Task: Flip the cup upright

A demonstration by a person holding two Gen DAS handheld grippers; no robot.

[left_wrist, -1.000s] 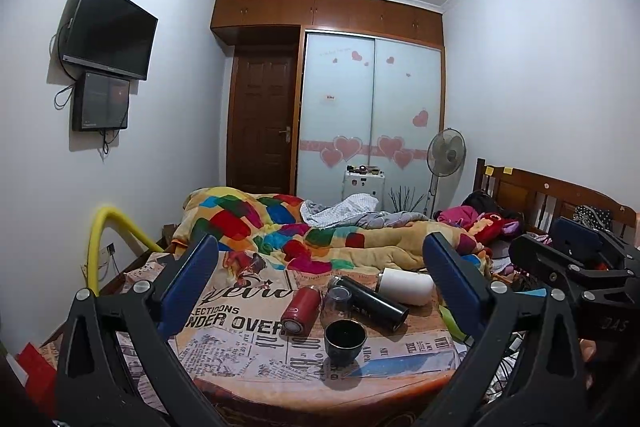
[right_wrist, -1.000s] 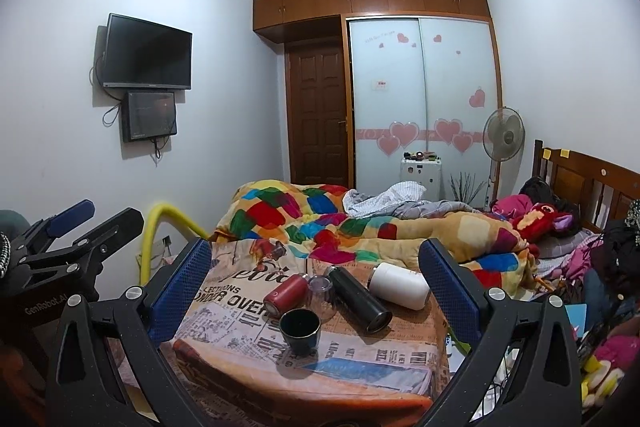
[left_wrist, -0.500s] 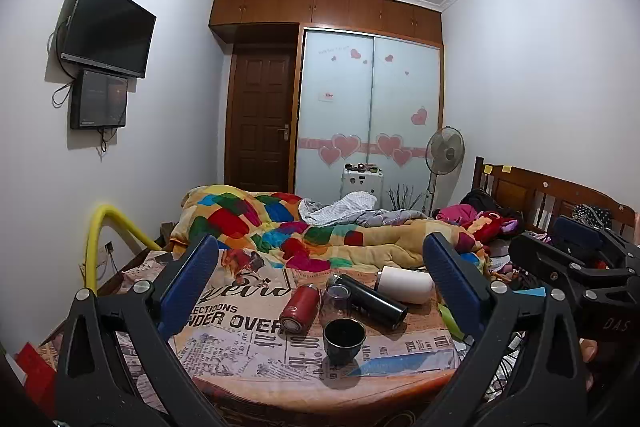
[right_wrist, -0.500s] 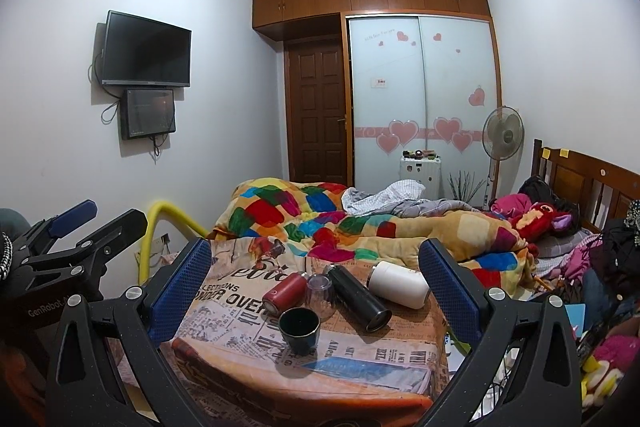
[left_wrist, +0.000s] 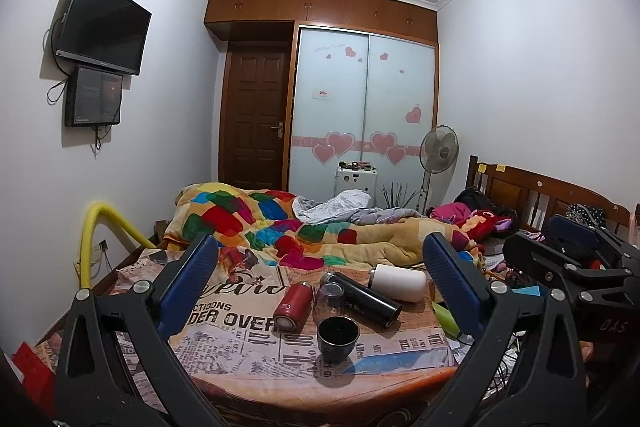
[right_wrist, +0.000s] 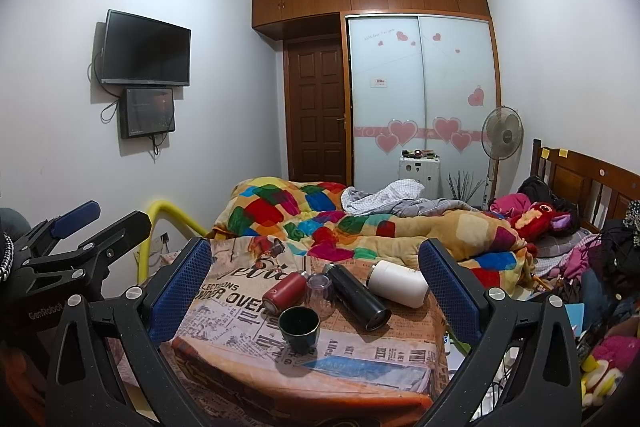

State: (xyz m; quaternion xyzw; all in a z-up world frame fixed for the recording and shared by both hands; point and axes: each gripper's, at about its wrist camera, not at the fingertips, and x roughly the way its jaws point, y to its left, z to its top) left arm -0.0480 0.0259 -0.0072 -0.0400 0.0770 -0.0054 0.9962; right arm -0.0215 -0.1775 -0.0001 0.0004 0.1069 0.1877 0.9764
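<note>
Newsprint-covered surface (left_wrist: 248, 343): upright cup (left_wrist: 338, 333), toppled flasks. Behind: bed (left_wrist: 280, 227), wardrobe (left_wrist: 364, 107), TV (left_wrist: 104, 23). Both tongs (left_wrist: 320, 291) (right_wrist: 314, 287) spread, empty.

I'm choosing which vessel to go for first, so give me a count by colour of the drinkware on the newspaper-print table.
Red bottle, lying down: 1
Black bottle, lying down: 1
White bottle, lying down: 1
Clear glass, rim down: 1
Dark cup, standing with its mouth up: 1
Total: 5
</note>
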